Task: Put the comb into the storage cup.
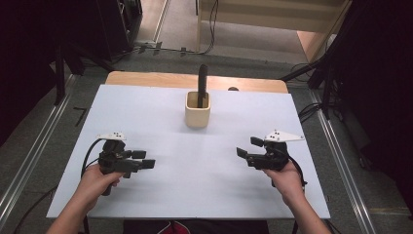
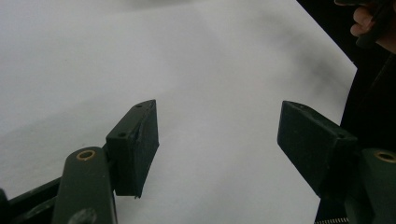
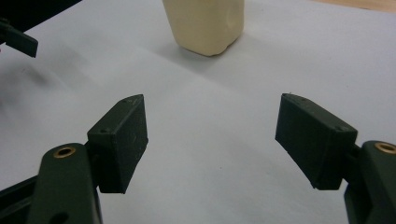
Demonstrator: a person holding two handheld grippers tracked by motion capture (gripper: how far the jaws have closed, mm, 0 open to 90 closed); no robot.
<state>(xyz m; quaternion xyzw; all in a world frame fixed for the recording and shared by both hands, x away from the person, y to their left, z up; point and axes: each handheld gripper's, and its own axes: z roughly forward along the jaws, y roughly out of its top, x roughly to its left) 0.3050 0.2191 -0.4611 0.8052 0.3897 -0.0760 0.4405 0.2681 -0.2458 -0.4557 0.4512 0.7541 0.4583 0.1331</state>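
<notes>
White sheeting (image 1: 195, 185) covers the table beneath both grippers. Left gripper (image 1: 144, 159) and right gripper (image 1: 248, 147) gape empty; cream cup (image 1: 197, 116) stands ahead, between them.

Left tool (image 1: 146, 159) held low in the left hand (image 1: 100, 180), jaws apart, nothing between them, pointing inward. Right tool (image 1: 247, 147) in the right hand (image 1: 285, 178), jaws likewise apart and empty, pointing inward toward the left one. Forearms enter from bottom.
</notes>
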